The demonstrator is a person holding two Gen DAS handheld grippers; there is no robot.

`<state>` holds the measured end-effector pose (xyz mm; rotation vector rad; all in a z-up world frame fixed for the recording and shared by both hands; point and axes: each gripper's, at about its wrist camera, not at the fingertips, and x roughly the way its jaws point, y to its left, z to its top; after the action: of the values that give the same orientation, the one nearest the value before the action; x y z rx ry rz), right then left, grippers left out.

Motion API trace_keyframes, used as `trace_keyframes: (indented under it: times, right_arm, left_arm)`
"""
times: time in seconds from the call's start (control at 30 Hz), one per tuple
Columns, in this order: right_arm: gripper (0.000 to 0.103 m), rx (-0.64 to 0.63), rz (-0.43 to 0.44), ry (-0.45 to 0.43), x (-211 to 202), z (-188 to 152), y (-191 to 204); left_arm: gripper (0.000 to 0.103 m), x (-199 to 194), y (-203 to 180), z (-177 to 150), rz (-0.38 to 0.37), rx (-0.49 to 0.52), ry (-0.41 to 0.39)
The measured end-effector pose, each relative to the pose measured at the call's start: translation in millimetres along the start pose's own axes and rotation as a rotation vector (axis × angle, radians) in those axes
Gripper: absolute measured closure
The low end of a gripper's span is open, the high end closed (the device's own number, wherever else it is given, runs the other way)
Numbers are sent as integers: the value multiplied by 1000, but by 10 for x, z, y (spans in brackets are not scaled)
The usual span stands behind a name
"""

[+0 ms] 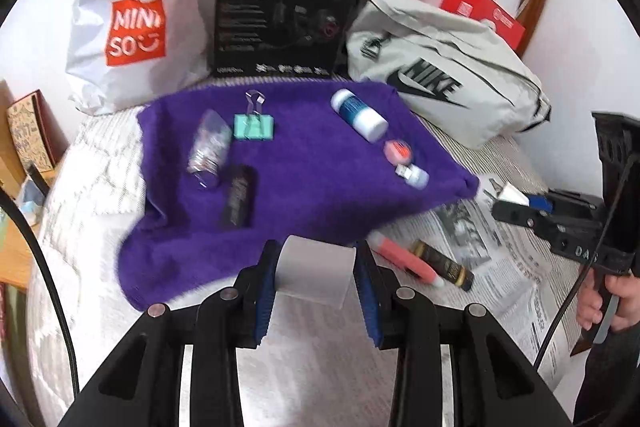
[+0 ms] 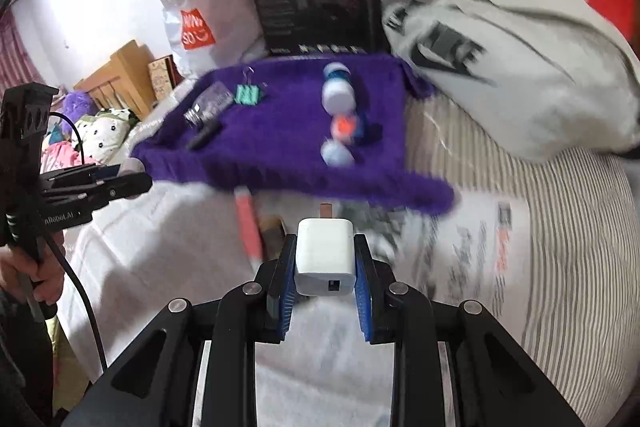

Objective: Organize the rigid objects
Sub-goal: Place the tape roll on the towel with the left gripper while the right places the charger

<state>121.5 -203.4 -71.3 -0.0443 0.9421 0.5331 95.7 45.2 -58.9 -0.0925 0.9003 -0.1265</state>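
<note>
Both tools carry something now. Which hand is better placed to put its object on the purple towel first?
Probably the left. Its tool holds the pale grey block right at the fuzzy purple towel's near edge; the right tool, holding the white charger plug, is over newspaper.

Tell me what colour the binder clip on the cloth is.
Mint green binder clip, clearest in the left wrist view.

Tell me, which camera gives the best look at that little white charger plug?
The right wrist view: the white charger sits front and centre, clamped in the right gripper, with its port and a prong showing. The left wrist view catches only a white corner poking from that gripper at the right edge.
</note>
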Motion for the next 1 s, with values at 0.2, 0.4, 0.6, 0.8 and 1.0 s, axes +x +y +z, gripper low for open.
trace_keyframes:
  times: [0.2,0.4,0.6,0.8,1.0]
  right_arm:
    - [77,-33,70,0,376,600,162]
    - [77,-68,48,55,1007,965,246]
    - [77,-94,-26,102,1447,1052,244]
    - [77,-136,-63,122,1611,1095,302]
    - [72,-154,-61,144,1611,1099,314]
  left_arm:
    - [68,-6,224,159,24,-24,2]
    - [68,33,426,214,14,-54,7]
    - [68,163,494,227,-6,-58,26]
    - [68,285,503,263,-21,-54,46]
    - [68,373,526,314,-23,-57,58]
